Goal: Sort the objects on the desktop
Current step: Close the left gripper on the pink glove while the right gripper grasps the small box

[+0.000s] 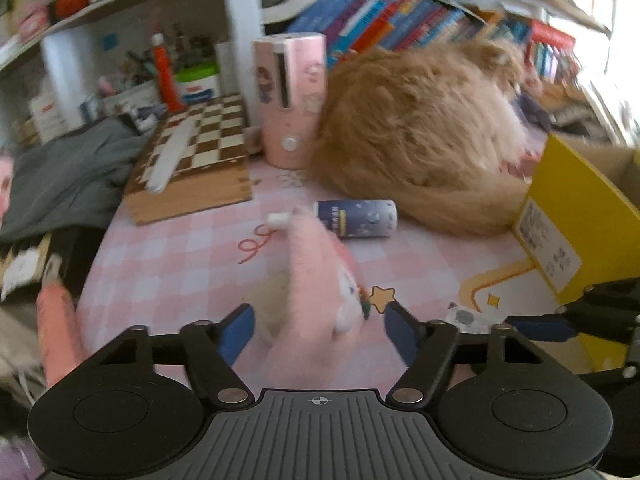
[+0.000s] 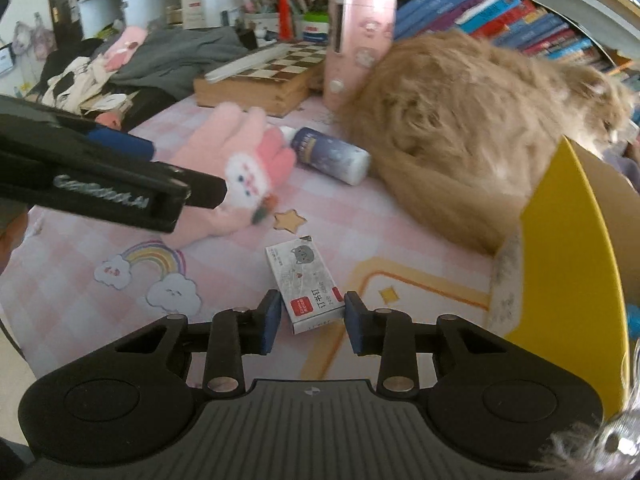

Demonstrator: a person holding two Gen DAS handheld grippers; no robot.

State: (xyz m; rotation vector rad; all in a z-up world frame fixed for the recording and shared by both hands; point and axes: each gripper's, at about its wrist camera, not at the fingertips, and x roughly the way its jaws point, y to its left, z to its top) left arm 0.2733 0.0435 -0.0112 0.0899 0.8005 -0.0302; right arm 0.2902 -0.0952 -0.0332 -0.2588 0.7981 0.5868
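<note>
A pink knitted glove [image 1: 316, 280] with a bunny face lies on the pink checked desk mat [image 1: 180, 264]. My left gripper [image 1: 320, 332] is open, its blue pads on either side of the glove's cuff without pressing it. In the right wrist view the glove [image 2: 240, 160] lies partly behind the left gripper's black finger [image 2: 160, 192]. My right gripper [image 2: 312, 320] is shut on a small white staple box [image 2: 304, 280] resting on the mat. A dark blue bottle [image 1: 360, 218] lies on its side just beyond the glove.
A fluffy orange cat [image 2: 460, 120] lies across the back right of the desk. An open yellow cardboard box [image 2: 572, 260] stands at the right edge. A chessboard box [image 1: 196, 152], a pink cylinder [image 1: 290, 100], grey cloth [image 1: 68, 168] and shelves of books fill the back.
</note>
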